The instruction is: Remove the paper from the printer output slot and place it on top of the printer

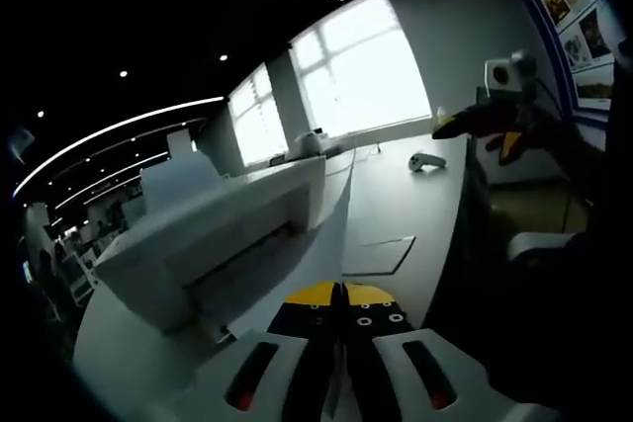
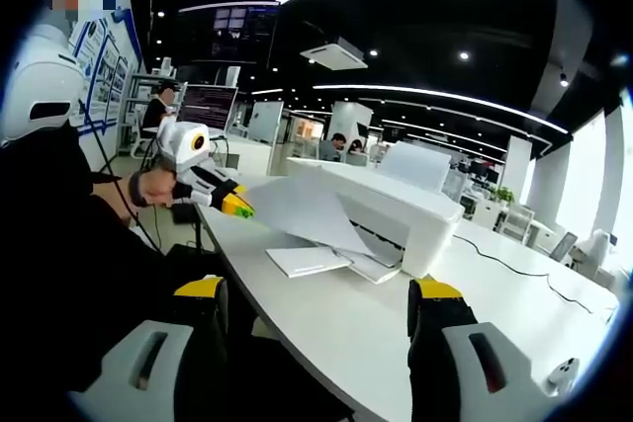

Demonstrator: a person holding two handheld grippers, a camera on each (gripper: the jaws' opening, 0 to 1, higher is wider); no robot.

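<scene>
Already the left hand-held gripper [image 1: 341, 318] is clamped on the paper sheet [image 2: 297, 210], clear of the printer [image 2: 396, 210] at its nine o'clock; placing remains. Right hand-held gripper [image 2: 316, 313] gapes empty.

left tongs [image 1: 341, 305] pinch paper [image 1: 316, 254] beside the white printer [image 1: 213, 229].

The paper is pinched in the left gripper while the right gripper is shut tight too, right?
Not quite. The paper is pinched in the left gripper, but the right gripper is open, its jaws wide apart and holding nothing, as the right gripper view shows.
</scene>
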